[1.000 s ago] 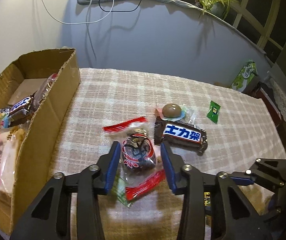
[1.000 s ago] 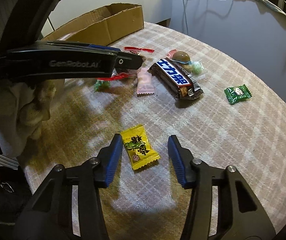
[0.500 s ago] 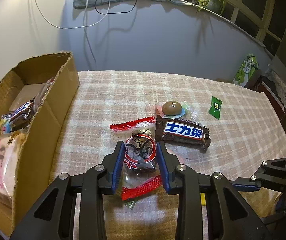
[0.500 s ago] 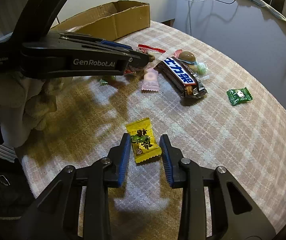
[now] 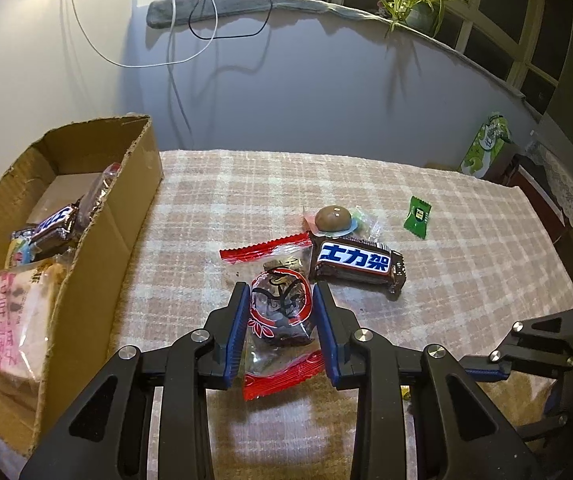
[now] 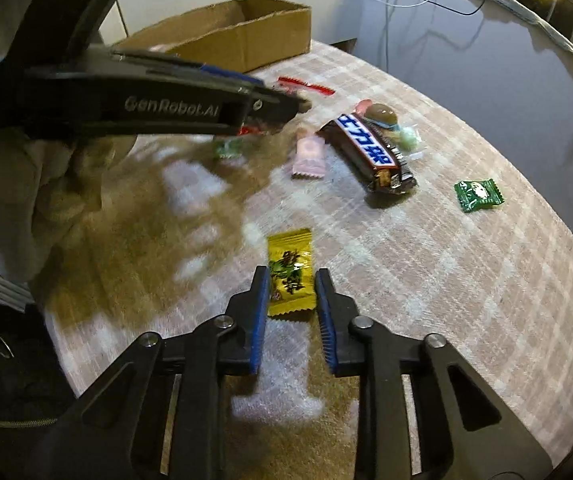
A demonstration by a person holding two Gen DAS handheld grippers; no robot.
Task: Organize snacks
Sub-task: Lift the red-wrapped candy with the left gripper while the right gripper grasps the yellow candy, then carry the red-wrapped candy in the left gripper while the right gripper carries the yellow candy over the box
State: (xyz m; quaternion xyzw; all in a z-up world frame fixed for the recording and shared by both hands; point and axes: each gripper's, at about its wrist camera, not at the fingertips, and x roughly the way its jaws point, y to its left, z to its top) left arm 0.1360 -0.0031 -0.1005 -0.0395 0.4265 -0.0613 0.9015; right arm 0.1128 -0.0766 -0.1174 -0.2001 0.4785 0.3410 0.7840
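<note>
My left gripper (image 5: 281,295) is shut on a clear red-edged snack packet (image 5: 280,312) with a dark filling and holds it just above the checked tablecloth. My right gripper (image 6: 291,278) is shut on a yellow candy packet (image 6: 290,270) near the table's front. A cardboard box (image 5: 118,216) at the left holds several snacks. A brown Snickers bar (image 5: 356,266) lies beside the left gripper, with a brown jelly cup (image 5: 332,218) behind it and a green candy (image 5: 417,216) further right.
A pink candy (image 6: 308,156) and a small green candy (image 6: 228,148) lie on the table under the left gripper in the right wrist view. A green tissue pack (image 5: 486,146) stands beyond the table's far right. Wall and cables are behind.
Both grippers have closed: the left on the red-edged packet, which has lifted a little, the right on the yellow candy.
</note>
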